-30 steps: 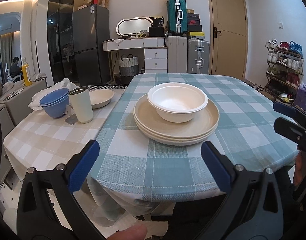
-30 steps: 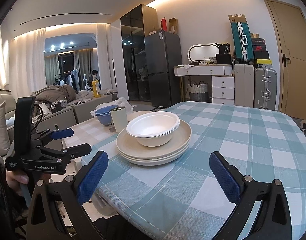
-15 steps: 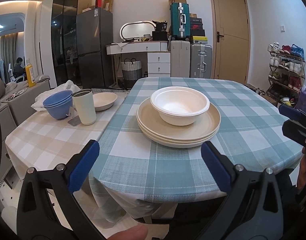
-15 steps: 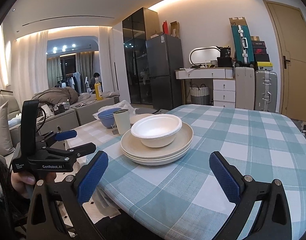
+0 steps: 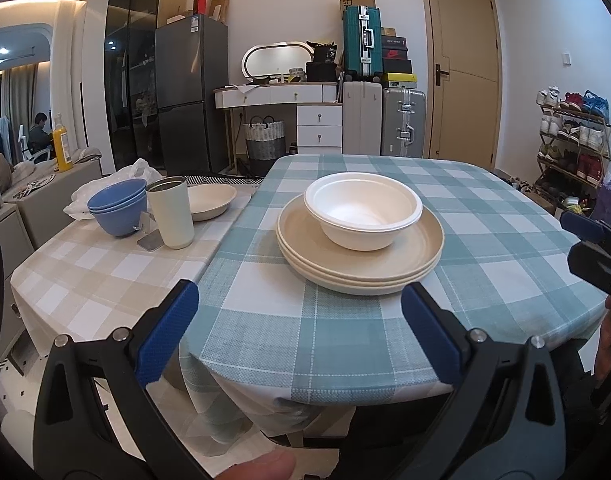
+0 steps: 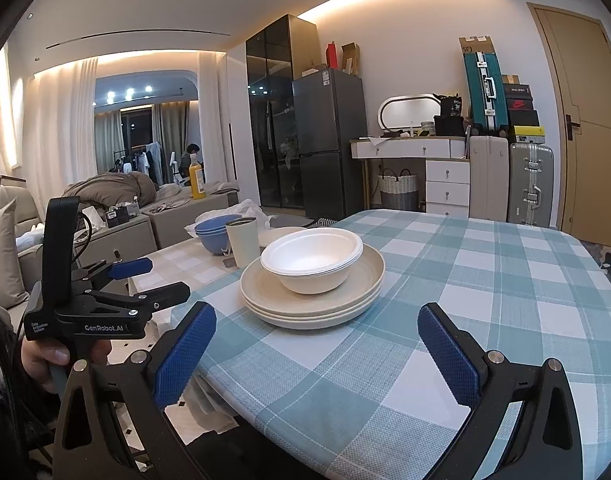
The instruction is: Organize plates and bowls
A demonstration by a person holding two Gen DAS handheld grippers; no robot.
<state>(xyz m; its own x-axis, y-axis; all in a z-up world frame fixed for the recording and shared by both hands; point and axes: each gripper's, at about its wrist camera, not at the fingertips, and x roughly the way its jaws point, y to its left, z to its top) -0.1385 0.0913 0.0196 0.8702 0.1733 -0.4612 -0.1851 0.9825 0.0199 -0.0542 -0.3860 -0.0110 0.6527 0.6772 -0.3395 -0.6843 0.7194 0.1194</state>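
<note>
A stack of white bowls (image 5: 363, 210) (image 6: 312, 259) sits on a stack of three beige plates (image 5: 359, 268) (image 6: 313, 304) on the teal checked table (image 5: 505, 248) (image 6: 485, 280). Stacked blue bowls (image 5: 115, 206) (image 6: 215, 232) and a beige dish (image 5: 209, 200) stand on the beige checked table (image 5: 85, 272) to the left. My left gripper (image 5: 299, 320) is open and empty, off the near table edge; it also shows in the right wrist view (image 6: 145, 284). My right gripper (image 6: 315, 348) is open and empty, over the near edge; it also shows in the left wrist view (image 5: 585, 240).
A cream tumbler (image 5: 171, 212) (image 6: 243, 242) stands beside the blue bowls, with a white plastic bag (image 5: 125, 174) behind them. Farther back are a fridge (image 5: 191, 92), a white dresser (image 5: 301, 120), suitcases (image 5: 385, 120), a door (image 5: 461, 60) and a shoe rack (image 5: 569, 136).
Both grippers have tilted or risen a little, so the tables and dishes sit lower in both views. Both stay open and empty. The dishes have not moved.
</note>
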